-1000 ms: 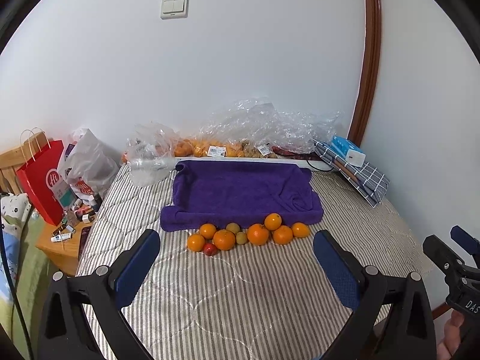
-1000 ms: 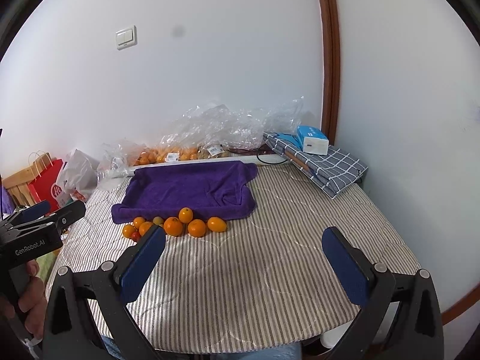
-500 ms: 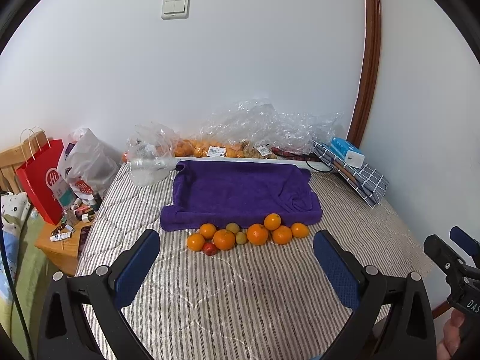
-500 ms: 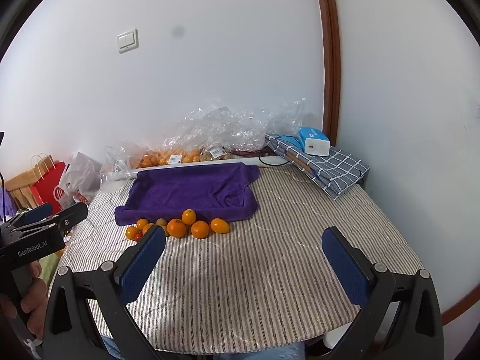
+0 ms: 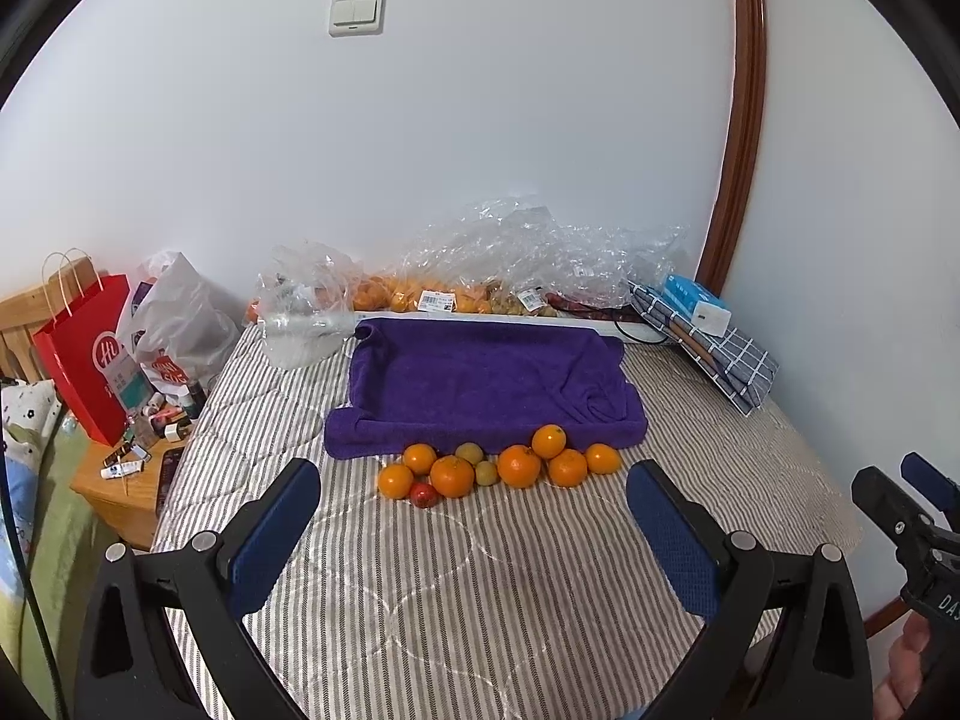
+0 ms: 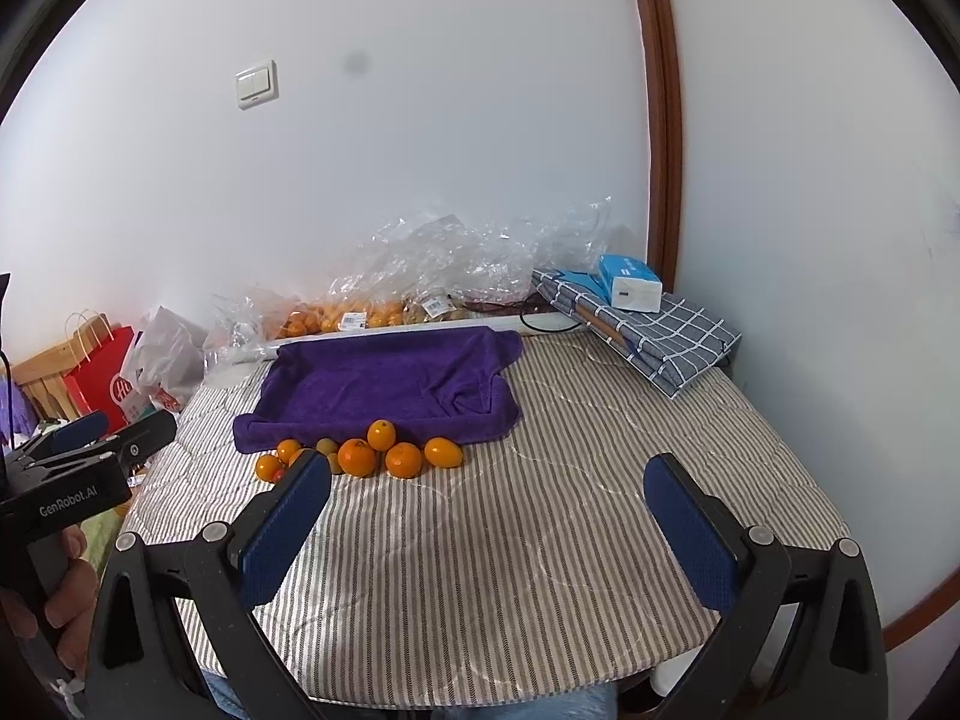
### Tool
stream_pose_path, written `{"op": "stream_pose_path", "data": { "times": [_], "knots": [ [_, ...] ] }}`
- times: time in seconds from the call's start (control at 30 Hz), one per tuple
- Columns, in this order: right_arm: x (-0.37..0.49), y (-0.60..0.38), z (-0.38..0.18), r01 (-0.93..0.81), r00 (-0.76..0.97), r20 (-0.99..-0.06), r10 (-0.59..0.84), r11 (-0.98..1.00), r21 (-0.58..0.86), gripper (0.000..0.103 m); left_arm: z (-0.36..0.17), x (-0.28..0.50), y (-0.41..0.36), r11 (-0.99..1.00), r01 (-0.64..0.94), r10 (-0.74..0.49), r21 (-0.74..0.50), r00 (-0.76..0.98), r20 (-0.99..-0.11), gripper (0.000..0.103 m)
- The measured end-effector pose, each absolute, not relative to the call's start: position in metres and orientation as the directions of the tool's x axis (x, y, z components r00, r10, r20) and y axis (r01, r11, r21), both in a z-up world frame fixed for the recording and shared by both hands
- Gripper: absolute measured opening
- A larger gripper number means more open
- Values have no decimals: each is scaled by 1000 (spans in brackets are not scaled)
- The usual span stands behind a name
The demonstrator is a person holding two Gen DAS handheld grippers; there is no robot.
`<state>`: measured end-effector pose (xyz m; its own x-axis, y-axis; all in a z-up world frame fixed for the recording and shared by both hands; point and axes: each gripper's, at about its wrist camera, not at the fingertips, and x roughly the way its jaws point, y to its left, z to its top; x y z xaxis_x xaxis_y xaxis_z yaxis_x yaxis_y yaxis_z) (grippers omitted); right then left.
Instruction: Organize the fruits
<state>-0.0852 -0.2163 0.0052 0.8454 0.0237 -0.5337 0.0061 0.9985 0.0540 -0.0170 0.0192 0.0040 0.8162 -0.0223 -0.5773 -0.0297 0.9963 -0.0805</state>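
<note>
A cluster of several oranges, two small greenish fruits and one small red fruit lies on the striped table cover, right in front of a purple towel. The same oranges and towel show in the right wrist view. My left gripper is open and empty, held back from the fruit. My right gripper is open and empty, to the right of the fruit and well short of it.
Clear plastic bags with more oranges lie along the wall behind the towel. A folded checked cloth with a blue box sits at the back right. A red paper bag and a cluttered nightstand stand off the left edge.
Both grippers have shifted slightly, the view drifting a little; the fruit and towel have not moved and both grippers stay open.
</note>
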Motion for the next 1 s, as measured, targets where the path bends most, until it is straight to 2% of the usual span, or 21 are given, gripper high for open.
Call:
{"op": "stream_pose_path", "data": {
  "times": [1.0],
  "knots": [
    [-70,-208,0,-2,848,-529,31,999,54,103,-7,-7,39,994,-58,-3,-89,820,-572,103]
  ]
}}
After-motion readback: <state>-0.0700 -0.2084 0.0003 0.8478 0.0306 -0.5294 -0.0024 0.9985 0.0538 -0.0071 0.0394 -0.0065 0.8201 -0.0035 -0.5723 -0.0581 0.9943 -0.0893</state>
